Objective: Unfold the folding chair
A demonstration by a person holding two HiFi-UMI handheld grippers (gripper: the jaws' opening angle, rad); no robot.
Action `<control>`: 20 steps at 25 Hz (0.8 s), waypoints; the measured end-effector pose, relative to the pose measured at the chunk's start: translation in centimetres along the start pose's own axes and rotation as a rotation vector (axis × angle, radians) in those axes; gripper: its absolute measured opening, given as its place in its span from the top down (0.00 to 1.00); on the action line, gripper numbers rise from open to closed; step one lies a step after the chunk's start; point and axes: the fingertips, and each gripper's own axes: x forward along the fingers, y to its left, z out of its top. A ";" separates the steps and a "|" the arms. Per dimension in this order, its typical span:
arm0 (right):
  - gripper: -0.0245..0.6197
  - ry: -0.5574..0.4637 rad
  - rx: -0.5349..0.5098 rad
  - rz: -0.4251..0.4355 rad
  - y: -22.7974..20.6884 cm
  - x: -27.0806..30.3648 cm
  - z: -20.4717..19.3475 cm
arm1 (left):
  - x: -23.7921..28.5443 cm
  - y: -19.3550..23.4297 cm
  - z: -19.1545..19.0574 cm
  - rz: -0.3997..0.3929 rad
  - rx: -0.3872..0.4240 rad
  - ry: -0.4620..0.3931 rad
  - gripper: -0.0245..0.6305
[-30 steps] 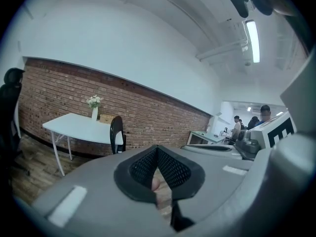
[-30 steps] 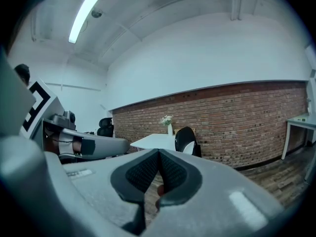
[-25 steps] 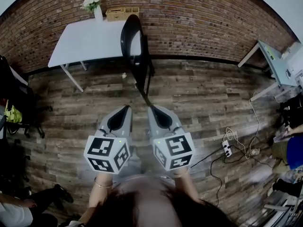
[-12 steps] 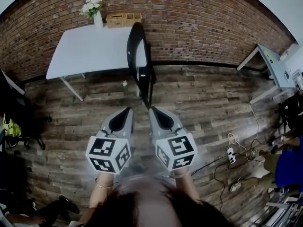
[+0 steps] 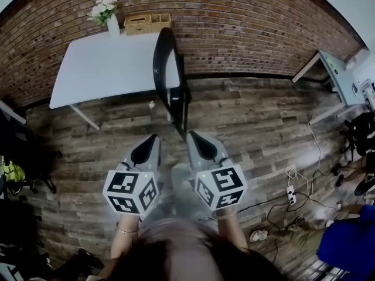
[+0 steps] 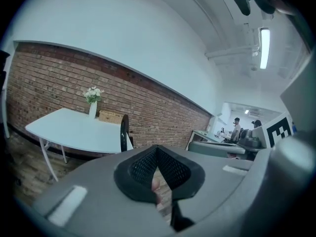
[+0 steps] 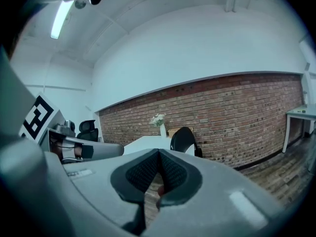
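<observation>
Hovering near the folded chair [image 5: 173, 92] by the table [image 5: 99, 63], left gripper [image 5: 154, 139] and right gripper [image 5: 192, 136] both clenched empty

I find no word, number or brand name that I can read. The only print I see is the black-and-white square markers [image 5: 124, 182] on the cubes of the left gripper [image 5: 156, 138] and right gripper [image 5: 191, 134].
</observation>
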 end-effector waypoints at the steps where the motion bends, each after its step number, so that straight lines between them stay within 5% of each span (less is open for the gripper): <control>1: 0.97 0.000 0.004 -0.001 -0.5 0.6 0.0 | 0.7 0.5 0.2 0.004 0.000 0.002 0.97; 20: 0.88 0.089 0.110 0.039 -13.2 13.4 0.3 | 16.2 10.4 5.1 0.176 0.042 0.088 0.97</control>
